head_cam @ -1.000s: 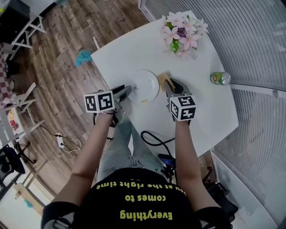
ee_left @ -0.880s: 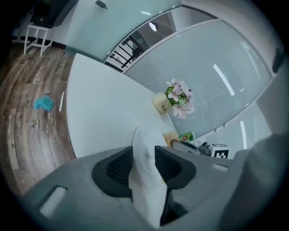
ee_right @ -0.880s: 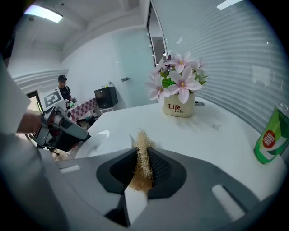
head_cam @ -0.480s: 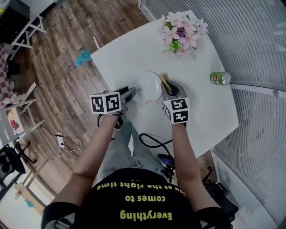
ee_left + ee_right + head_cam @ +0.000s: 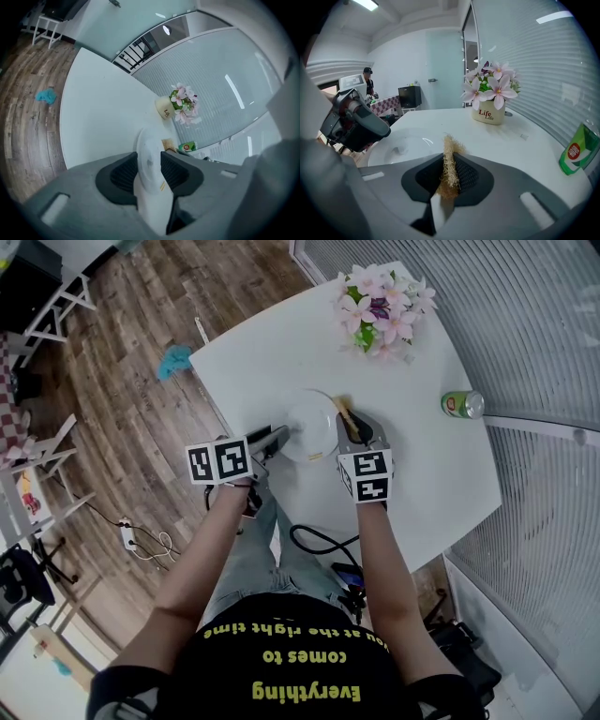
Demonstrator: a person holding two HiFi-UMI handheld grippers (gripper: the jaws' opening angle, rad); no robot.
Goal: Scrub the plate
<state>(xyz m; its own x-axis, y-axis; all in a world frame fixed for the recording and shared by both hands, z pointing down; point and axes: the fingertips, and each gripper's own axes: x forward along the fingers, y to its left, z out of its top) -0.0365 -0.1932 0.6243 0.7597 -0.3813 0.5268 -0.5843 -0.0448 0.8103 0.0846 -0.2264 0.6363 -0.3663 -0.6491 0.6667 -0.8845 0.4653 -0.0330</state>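
A white plate (image 5: 312, 426) lies on the white round table (image 5: 281, 352). My left gripper (image 5: 279, 437) is shut on the plate's near-left rim; in the left gripper view the plate (image 5: 146, 140) stands edge-on between the dark pads. My right gripper (image 5: 352, 427) is at the plate's right edge. Its jaws have just been closing on a tan fibrous scrub pad (image 5: 450, 157), which is now pinched between them with its frayed top sticking out. In the right gripper view the plate (image 5: 401, 143) lies just left of the pad, and the left gripper (image 5: 354, 124) shows at its far side.
A pot of pink flowers (image 5: 382, 307) stands at the table's far side, and a green can (image 5: 462, 404) lies to the right. A black cable (image 5: 319, 535) hangs below the near edge. A blue cloth (image 5: 173, 359) lies on the wooden floor. A person (image 5: 369, 84) stands far back.
Both marker cubes drew closer together. The right gripper shifted left toward the plate and its jaws narrowed onto the scrub pad. The plate's outline looks smaller and shifted slightly right.
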